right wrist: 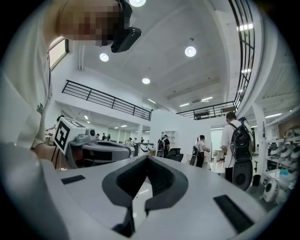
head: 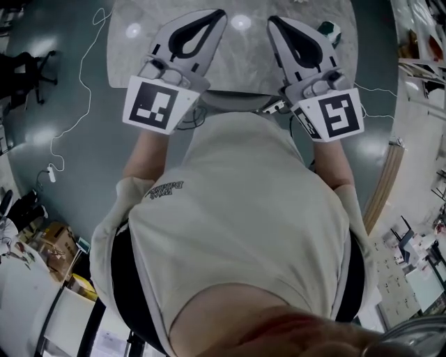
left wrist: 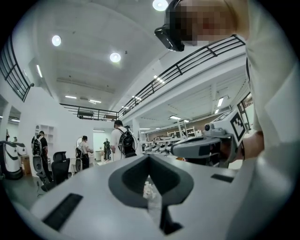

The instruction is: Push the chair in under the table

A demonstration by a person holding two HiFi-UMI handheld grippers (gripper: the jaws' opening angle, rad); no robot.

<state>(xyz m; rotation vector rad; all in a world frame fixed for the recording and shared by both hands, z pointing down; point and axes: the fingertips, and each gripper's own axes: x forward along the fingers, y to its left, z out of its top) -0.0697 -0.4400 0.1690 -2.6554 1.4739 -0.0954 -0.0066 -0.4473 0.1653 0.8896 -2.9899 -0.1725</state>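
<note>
White shirt (head: pixel 237 230) of the person fills the lower head view, closest to the lens. Chair (head: pixel 233 100): only a grey curved strip shows, squeezed between the shirt and the near edge of the surface (head: pixel 240 59). The rest is hidden by the torso and the surface, so I can't tell how far under it sits. The surface is pale and marbled, with rounded corners.

Left gripper (head: pixel 219 15) and right gripper (head: pixel 273 21) are held up in front of the chest, side by side and apart. Their tips point away from the person and lie over the surface in the head view, touching neither chair nor surface. In the left gripper view the fingers (left wrist: pixel 93 187) are pressed together with nothing held. The right gripper view is the same, fingers (right wrist: pixel 201 187) closed and empty. Marker cubes sit at the hand ends, left (head: pixel 155 104) and right (head: pixel 336 115).

Grey floor (head: pixel 63 118) lies around the surface, with a white cable (head: pixel 85 84) trailing on it at the left. The gripper views look out level into a big hall with a gallery railing (right wrist: pixel 108 101) and round ceiling lights (right wrist: pixel 190 50). A person with a backpack (right wrist: pixel 238 140) stands at the right.
</note>
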